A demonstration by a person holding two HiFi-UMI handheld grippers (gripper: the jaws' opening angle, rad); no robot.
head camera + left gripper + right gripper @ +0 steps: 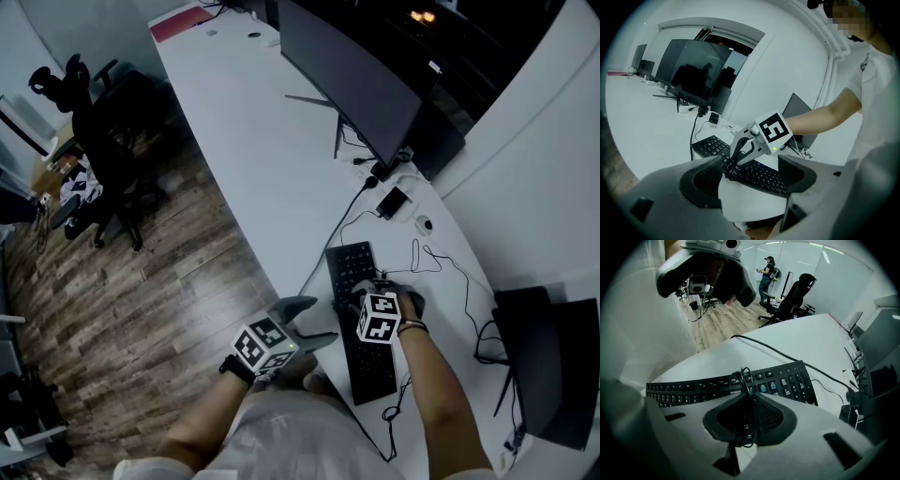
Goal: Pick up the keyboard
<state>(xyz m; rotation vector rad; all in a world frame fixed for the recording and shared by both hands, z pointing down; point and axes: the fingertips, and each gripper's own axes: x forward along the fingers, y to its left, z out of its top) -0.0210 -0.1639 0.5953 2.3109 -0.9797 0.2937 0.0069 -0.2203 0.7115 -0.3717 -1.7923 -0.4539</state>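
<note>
Two grippers show in the head view. The right gripper [362,302] points steeply down onto the middle of the keyboard [361,323], which lies flat on the white desk [262,141] near its floor-side edge. The left gripper [314,323] hangs just off that edge. A monitor [352,80] stands further along, well apart.

The left gripper view shows its own jaws spread wide with nothing between them, probably waiting to take the keyboard's near end.

In the right gripper view the jaws are almost together, pinching a thin wire loop [745,380] that lies over the keys rather than the keyboard body. That loop seems to be in the way, so it likely needs shifting first. An office chair [794,298] stands beyond the desk's far edge.
</note>
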